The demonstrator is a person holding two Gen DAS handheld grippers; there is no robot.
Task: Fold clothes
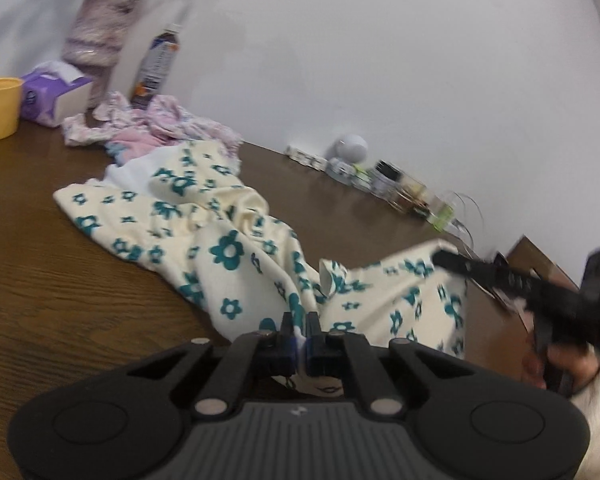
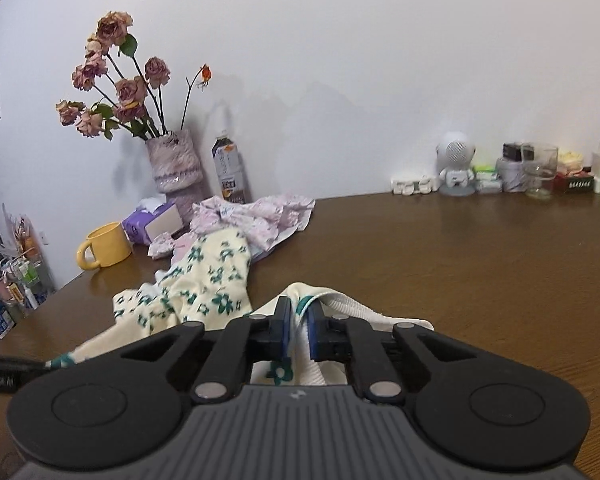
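Cream garment with teal flowers [image 1: 228, 248] lying rumpled across the brown tabletop [image 1: 60, 280], near end lifted. Left gripper [image 1: 299, 330] clamped on a bunched edge of the cloth; right gripper [image 2: 299, 322] likewise clamped on a ribbed hem of the same piece. Pink floral clothes [image 2: 256, 216] heaped behind, beside the vase [image 2: 176, 164] and yellow mug [image 2: 106, 245]. Judged step: holding two edge points to spread or draw the garment taut. Next move calls for even tension and flat laying before any crease; cloth between the grips hanging slack and twisted.
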